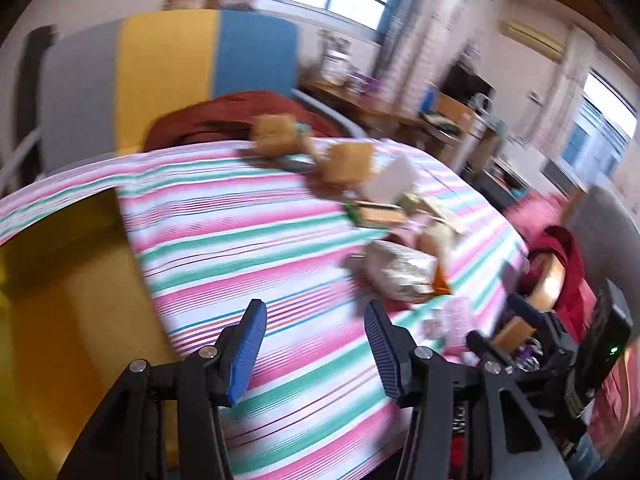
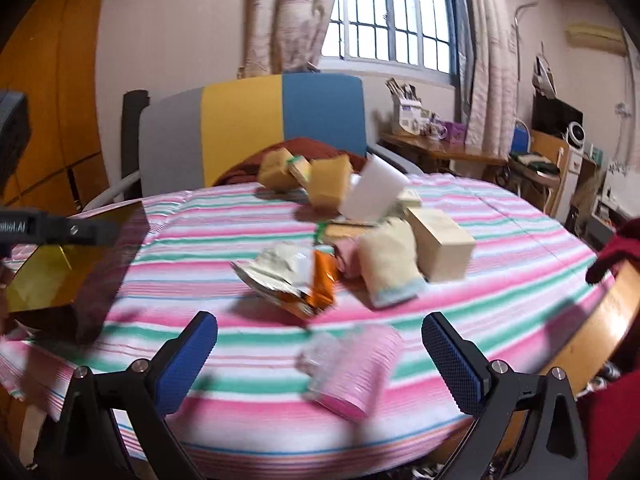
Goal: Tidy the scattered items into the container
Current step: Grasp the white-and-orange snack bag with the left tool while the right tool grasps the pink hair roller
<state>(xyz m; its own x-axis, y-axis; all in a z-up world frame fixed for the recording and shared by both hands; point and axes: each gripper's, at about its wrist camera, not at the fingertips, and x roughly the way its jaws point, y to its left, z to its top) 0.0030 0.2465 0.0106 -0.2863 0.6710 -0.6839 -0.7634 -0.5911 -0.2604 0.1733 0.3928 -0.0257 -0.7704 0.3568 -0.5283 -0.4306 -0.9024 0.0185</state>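
Nearest the lens, the left gripper [image 1: 314,346] stood partly open with nothing between its blue pads, above the striped cloth of the worktop [image 1: 248,240]. The right gripper [image 2: 320,364] was spread wide and empty too, a pink ribbed roll [image 2: 356,372] lying on the cloth just beyond its fingers (blurred, so its make was unclear). The yellow container [image 1: 68,304] sat at the worktop's left edge, well apart from the scattered items. These lay in a loose heap towards the middle and far side: a crumpled silver-and-orange snack bag [image 2: 292,280], a cream sock [image 2: 386,268], a beige box [image 2: 440,240], a white card [image 2: 374,192] and yellow sponges [image 2: 304,180].
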